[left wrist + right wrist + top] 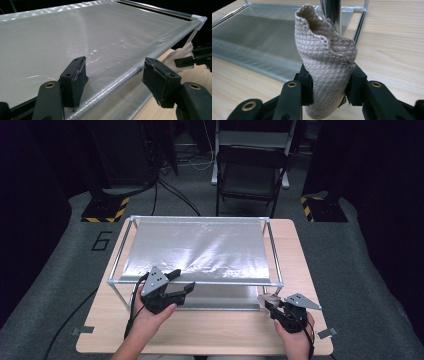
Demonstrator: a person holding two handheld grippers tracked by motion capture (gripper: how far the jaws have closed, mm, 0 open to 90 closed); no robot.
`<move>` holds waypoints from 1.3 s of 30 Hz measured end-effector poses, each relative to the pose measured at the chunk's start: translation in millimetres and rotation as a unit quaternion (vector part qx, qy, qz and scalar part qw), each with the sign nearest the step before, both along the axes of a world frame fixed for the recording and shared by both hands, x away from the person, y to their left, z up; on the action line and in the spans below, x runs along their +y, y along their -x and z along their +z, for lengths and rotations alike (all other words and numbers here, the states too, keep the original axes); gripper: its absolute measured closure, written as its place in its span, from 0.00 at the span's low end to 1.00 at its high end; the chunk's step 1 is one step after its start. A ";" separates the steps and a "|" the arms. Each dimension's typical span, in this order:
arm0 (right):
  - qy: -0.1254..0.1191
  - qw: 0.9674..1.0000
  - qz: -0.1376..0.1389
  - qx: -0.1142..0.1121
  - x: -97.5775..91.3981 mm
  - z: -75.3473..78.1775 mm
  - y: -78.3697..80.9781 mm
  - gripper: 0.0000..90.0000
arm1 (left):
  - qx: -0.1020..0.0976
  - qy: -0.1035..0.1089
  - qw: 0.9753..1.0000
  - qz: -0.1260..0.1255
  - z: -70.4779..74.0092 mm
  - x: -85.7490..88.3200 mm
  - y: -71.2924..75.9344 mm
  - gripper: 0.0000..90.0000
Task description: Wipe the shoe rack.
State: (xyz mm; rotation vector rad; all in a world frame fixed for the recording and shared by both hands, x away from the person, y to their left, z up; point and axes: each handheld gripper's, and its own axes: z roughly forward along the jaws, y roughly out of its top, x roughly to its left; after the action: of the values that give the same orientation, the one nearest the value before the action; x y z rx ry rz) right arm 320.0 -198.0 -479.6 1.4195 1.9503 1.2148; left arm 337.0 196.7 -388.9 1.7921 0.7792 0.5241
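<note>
Already the right gripper point(329, 82) has its fingers pinching the quilted beige cloth point(325, 60) upright beside the rack's point(195, 282) near right post, while the left gripper point(117, 82), fingers spread, straddles the mesh's front edge well apart.

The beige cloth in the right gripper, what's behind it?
Behind the beige cloth stands the rack's shiny metal leg on the wooden table. The leg's lower part is covered by the cloth.
</note>
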 end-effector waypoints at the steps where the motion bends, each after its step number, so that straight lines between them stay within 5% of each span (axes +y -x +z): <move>1: 0.002 1.000 0.000 0.000 -2.0 0.0 0.1 0.70 | -0.002 -0.004 1.000 -0.001 1.0 -2.2 0.6 0.39; 5: 0.000 1.000 -0.025 -0.003 -13.6 -0.3 2.2 0.70 | 0.001 -0.027 1.000 0.001 7.4 -4.1 7.0 0.40; 14: -0.005 0.999 -0.053 -0.007 -32.5 -1.4 2.0 0.70 | -0.001 -0.035 0.999 0.017 9.3 18.1 10.7 0.39; 28: 0.004 0.997 -0.079 -0.009 -44.2 -1.4 1.0 0.70 | 0.000 -0.012 1.000 0.021 3.7 37.9 10.0 0.37; 39: 0.006 0.995 -0.099 0.003 -48.8 -2.3 21.2 0.70 | 0.004 0.009 1.000 0.005 0.2 34.6 4.7 0.37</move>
State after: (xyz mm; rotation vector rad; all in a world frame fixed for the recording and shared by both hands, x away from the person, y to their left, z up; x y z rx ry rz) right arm 298.8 -246.8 -482.0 1.5713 1.7686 1.1081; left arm 332.2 231.2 -388.7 1.7751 0.7959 0.5140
